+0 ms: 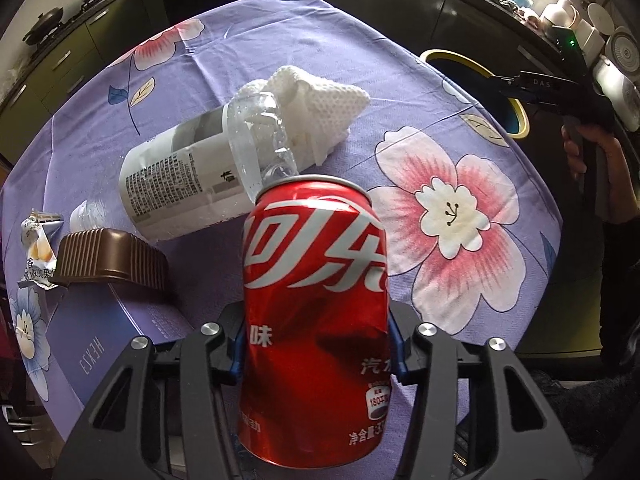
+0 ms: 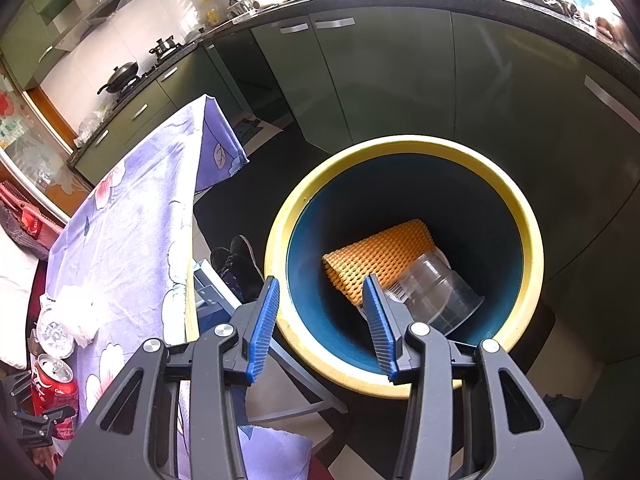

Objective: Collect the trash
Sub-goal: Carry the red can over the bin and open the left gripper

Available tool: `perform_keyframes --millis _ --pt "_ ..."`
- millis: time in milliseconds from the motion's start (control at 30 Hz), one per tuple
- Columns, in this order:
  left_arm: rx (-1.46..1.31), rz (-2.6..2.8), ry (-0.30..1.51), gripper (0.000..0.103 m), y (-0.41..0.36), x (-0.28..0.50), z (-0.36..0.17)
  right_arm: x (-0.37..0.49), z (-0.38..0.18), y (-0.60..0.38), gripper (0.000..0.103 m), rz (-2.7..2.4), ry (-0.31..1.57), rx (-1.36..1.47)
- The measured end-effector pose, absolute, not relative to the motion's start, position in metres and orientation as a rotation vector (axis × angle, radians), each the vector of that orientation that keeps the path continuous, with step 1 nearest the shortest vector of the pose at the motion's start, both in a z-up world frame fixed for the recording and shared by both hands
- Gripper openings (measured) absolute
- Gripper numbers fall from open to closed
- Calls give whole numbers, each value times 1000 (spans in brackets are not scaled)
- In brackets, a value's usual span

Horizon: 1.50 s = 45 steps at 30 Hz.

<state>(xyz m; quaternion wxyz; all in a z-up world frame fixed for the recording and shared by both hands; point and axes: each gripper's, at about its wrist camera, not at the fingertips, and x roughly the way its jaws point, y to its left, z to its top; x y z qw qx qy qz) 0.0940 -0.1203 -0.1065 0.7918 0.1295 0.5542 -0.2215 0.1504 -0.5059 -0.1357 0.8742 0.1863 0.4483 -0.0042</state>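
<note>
A dented red cola can (image 1: 316, 320) stands upright on the purple flowered tablecloth (image 1: 440, 152). My left gripper (image 1: 318, 344) is shut on it, blue pads pressed against both its sides. The right wrist view shows the same can (image 2: 52, 388) at the lower left. My right gripper (image 2: 322, 280) hangs open over the yellow-rimmed blue trash bin (image 2: 400, 148) with nothing between its fingers. In the bin lie an orange foam net (image 2: 380, 252) and a clear plastic cup (image 2: 436, 292).
Behind the can lie a clear plastic bottle (image 1: 188, 176) and a white foam net (image 1: 320, 104). A brown ribbed tray (image 1: 112, 256), a snack wrapper (image 1: 38, 240) and a purple box (image 1: 120, 320) sit at the left. Dark cabinets (image 2: 400, 72) surround the bin.
</note>
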Motion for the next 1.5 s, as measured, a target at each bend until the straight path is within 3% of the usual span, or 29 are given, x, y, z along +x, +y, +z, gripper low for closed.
perform_keyframes --millis 367,633,800,1033,1267,1333,1367,1400,1500 --pt "300 -662 1086 50 -164 107 -42 145 -133 -512 44 9 917 406" --pt "391 -857 1045 50 -272 141 -14 122 -130 -529 44 -3 881 399" --pt "404 -914 1081 50 -351 182 -29 103 -124 -542 48 -35 860 365" --pt "473 -880 1215 50 -448 234 -92 85 -123 -561 48 -74 861 333" --pt "496 -835 1286 50 -500 255 -137 80 -129 -573 48 -81 875 339" --pt "508 -815 1306 59 -504 260 -146 80 -129 -575 49 -79 875 341" --pt "516 -802 1307 71 -505 261 -148 79 -128 -575 50 -78 873 341" --pt "514 -785 1295 77 -504 262 -147 79 -127 -576 50 -76 871 339" --pt "471 -797 1269 77 -490 260 -132 80 -124 -572 50 -71 864 336"
